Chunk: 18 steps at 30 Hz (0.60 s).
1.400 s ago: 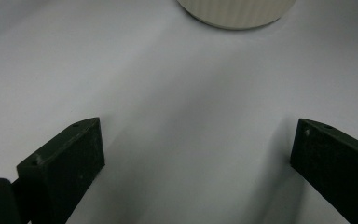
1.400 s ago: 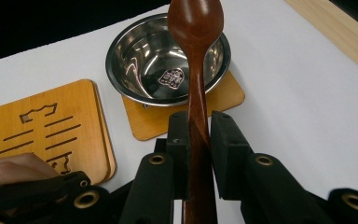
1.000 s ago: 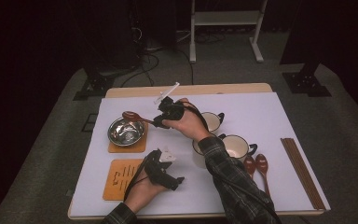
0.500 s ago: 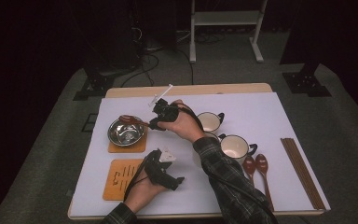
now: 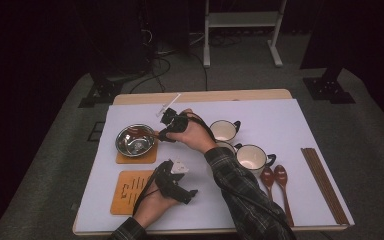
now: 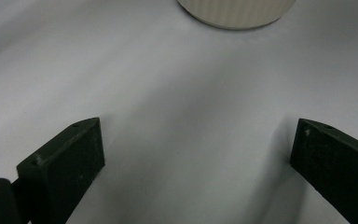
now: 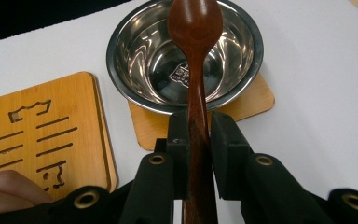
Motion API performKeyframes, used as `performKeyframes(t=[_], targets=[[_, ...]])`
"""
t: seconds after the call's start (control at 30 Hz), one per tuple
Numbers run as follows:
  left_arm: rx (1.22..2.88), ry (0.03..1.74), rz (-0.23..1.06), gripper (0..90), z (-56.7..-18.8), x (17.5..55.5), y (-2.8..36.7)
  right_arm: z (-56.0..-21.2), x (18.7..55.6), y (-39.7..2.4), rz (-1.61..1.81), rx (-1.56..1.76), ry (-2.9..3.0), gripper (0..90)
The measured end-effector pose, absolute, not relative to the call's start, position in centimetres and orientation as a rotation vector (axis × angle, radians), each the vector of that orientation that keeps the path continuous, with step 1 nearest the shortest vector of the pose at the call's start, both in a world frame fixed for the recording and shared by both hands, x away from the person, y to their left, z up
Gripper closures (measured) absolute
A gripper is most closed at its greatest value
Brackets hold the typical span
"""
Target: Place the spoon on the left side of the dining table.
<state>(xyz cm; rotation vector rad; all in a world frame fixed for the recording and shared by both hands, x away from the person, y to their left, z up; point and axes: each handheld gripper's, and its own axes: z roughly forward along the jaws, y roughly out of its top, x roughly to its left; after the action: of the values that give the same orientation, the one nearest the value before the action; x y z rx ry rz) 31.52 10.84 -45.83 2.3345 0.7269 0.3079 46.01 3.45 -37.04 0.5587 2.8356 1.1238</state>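
Writing: a dark emblem sat in the bottom of your steel bowl [image 7: 184,56]; its characters were too small to read.
Spoon: the dark brown wooden spoon [image 7: 195,70] you held was glossy, its head above the bowl.
Right gripper [image 7: 198,135]: its jaws were clamped on the spoon's handle.
Left gripper [image 6: 193,158]: its jaws stood apart over the white surface [image 6: 168,93].
Count: three cups [image 5: 252,157], two coasters [image 5: 130,191], two spoons lying flat [image 5: 275,177].
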Motion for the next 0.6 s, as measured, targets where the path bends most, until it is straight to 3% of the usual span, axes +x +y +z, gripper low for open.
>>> performKeyframes(t=[0.6], targets=[[2.334,0.722,0.31,1.7,-45.8,31.5,10.8,-37.7,46.2,4.5,1.066,0.547,2.878,77.5]])
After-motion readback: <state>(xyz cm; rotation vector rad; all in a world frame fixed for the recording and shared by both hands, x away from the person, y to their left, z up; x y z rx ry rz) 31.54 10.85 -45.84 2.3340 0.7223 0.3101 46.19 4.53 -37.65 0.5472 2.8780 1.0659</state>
